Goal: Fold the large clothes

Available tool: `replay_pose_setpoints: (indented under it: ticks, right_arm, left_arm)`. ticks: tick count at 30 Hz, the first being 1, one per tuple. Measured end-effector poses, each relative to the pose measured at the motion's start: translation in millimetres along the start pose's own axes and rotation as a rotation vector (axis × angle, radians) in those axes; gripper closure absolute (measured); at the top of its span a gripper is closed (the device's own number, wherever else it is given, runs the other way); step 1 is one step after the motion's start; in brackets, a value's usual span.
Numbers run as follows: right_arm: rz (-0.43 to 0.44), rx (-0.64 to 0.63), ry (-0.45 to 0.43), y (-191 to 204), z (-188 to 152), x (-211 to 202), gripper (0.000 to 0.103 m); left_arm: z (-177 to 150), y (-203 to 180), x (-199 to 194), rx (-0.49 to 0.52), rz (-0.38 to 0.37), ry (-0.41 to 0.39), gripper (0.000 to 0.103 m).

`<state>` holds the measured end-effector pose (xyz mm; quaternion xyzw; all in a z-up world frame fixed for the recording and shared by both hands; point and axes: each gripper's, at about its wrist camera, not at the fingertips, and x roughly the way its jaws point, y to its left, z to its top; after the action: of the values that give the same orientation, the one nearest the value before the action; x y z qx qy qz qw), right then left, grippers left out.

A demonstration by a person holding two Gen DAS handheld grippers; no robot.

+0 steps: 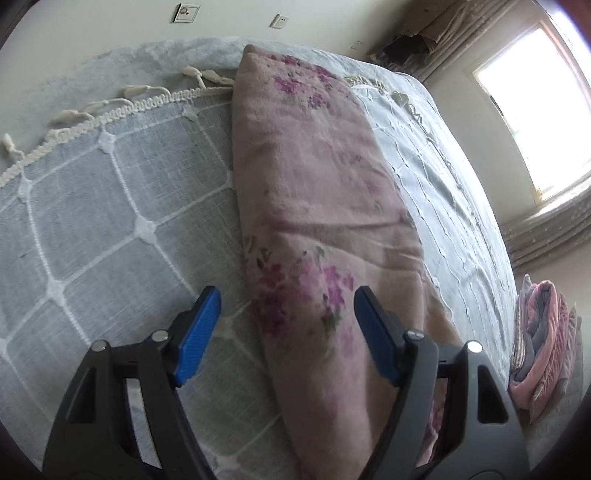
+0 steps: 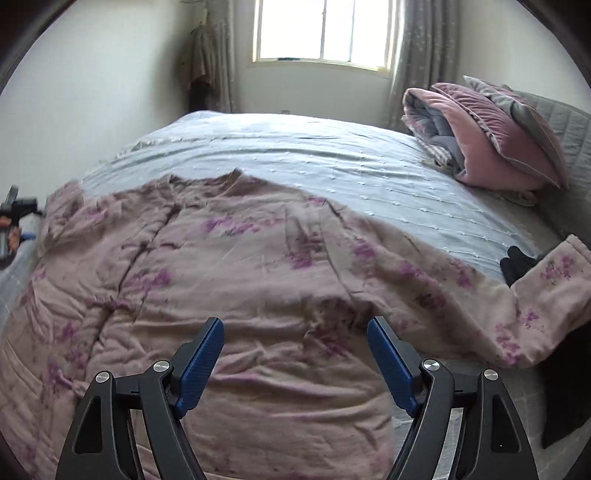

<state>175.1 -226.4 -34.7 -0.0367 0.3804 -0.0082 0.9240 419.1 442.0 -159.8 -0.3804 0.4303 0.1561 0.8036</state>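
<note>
1. A large pink garment (image 2: 236, 280) with purple flower prints lay spread over the near part of the bed (image 2: 332, 166), its padded front wrinkled and a seam line running down the left half in the right wrist view.
2. One sleeve (image 2: 546, 295) of it stretched off to the right, ending near the bed's edge, with something dark (image 2: 517, 267) just beside the cuff – too unclear to name.
3. In the left wrist view a long pink floral part of the garment (image 1: 317, 206) lay as a narrow folded band across the grey-blue bedspread (image 1: 110, 206), which had a white grid pattern and a tasselled fringe (image 1: 110, 110) along its far edge.
4. The left gripper (image 1: 286, 334) hung over the near end of that band; its blue fingers (image 1: 199, 332) stood well apart, one over the bedspread and one over the pink cloth, with nothing clamped between them.
5. The right gripper (image 2: 295, 360) hovered above the crumpled middle of the garment – its blue fingers (image 2: 201, 362) were also spread wide and gripped nothing.
6. A folded pink and grey quilt (image 2: 480, 136) sat at the far right corner of the bed, well apart from the garment.
7. A bright window (image 2: 325, 29) with grey curtains (image 2: 417, 55) stood beyond the bed.
</note>
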Motion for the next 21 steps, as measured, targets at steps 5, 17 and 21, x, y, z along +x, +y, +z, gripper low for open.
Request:
replay_pose_setpoints:
  ticks: [5, 17, 21]
  right_arm:
    - [-0.005, 0.047, 0.057, -32, -21, 38, 0.022]
    - [0.035, 0.105, 0.035, -51, -23, 36, 0.022]
    - [0.042, 0.090, 0.050, -48, -26, 41, 0.022]
  left_arm:
    - [-6, -19, 15, 0.002, 0.070, -0.101, 0.087]
    - [-125, 48, -198, -0.019, 0.120, -0.531, 0.082]
    - [-147, 98, -173, -0.006, 0.126, -0.299, 0.075]
